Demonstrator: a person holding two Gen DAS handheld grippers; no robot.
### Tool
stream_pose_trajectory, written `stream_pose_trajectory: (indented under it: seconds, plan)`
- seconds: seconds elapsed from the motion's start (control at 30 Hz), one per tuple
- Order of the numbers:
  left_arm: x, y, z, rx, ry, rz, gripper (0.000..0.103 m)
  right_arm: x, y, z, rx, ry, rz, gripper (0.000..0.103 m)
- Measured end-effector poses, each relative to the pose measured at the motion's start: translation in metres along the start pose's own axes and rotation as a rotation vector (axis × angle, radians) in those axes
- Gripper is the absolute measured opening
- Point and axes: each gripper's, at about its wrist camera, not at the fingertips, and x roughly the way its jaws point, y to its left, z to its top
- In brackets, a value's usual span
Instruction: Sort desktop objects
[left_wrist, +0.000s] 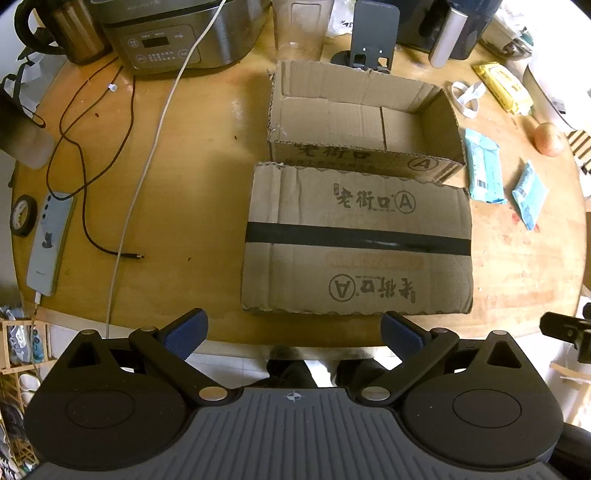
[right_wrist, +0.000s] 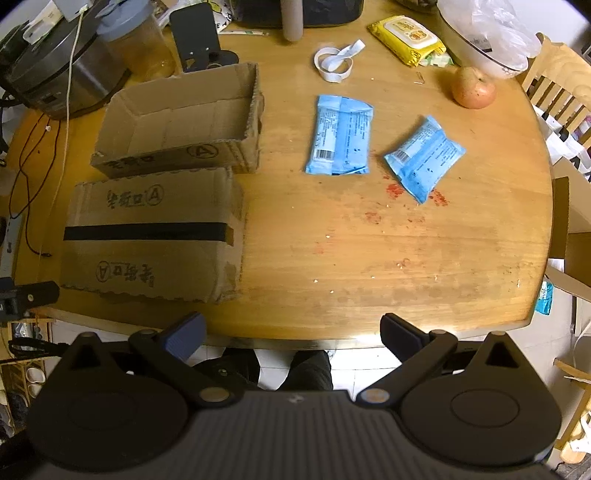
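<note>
Hovering left tongs (left_wrist: 294, 330), right tongs (right_wrist: 292, 332), both spread

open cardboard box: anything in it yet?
Empty. The open cardboard box shows bare floor in both views; both blue packets lie outside on the table.

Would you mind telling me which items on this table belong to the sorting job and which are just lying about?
Job:
blue packets
open cardboard box
flat cardboard piece

Likely lying about:
rice cooker
phone
apple
yellow wipes pack
</note>
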Motion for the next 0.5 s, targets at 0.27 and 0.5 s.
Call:
stream_pose_trajectory:
  seconds: [0.27, 0.5]
  plan:
    - [0.003, 0.001, 0.005, -0.006, 0.001, 0.012, 0.103, 0.002, -0.020, -0.002, 0.028, 0.012, -0.002, 0.103]
    - [0.004, -0.008, 0.005, 0.010, 0.001, 0.008, 0.103, 0.003, -0.034, -0.005, 0.052, 0.009, -0.001, 0.103]
